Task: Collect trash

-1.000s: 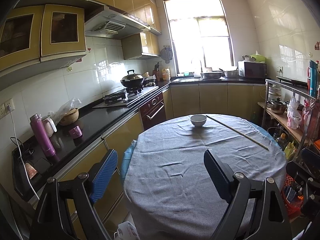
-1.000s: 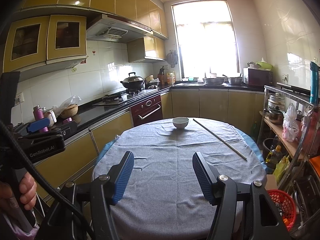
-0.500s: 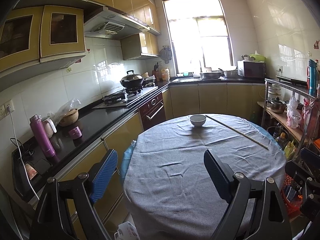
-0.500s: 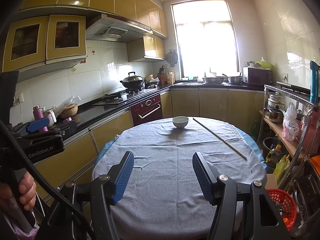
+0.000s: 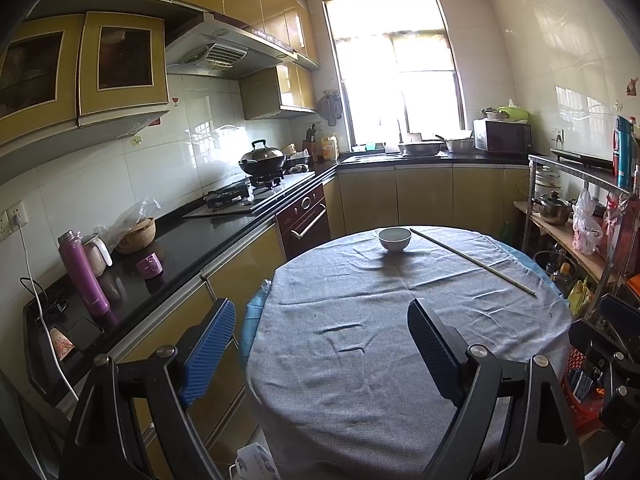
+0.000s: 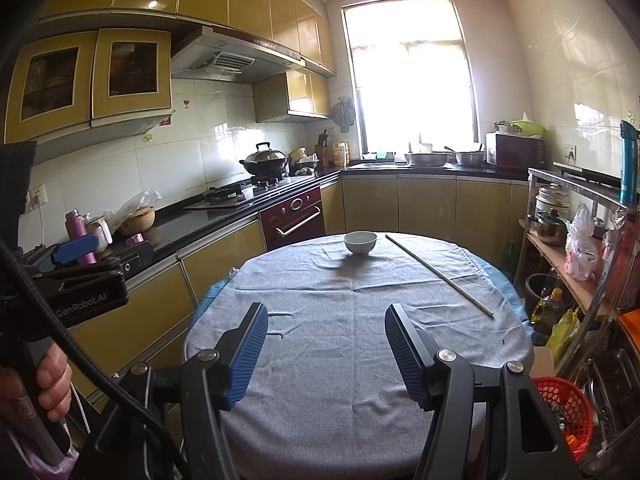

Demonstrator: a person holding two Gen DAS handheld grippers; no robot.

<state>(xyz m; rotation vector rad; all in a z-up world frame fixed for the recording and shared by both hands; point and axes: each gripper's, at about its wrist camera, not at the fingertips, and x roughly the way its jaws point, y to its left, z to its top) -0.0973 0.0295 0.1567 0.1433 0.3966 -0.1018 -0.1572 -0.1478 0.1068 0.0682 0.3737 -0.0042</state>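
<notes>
Lower left: left gripper (image 5: 320, 340) spread, empty. Centre: table (image 6: 360, 360) carries only a bowl (image 6: 360, 242) and stick (image 6: 436, 273); no trash identifiable. Lower centre: right gripper (image 6: 326, 346) spread, empty. Collection apparently not begun.

Round table (image 6: 360, 360) under grey cloth — white bowl (image 6: 360, 242) and long thin rod (image 6: 438, 274) on top
</notes>
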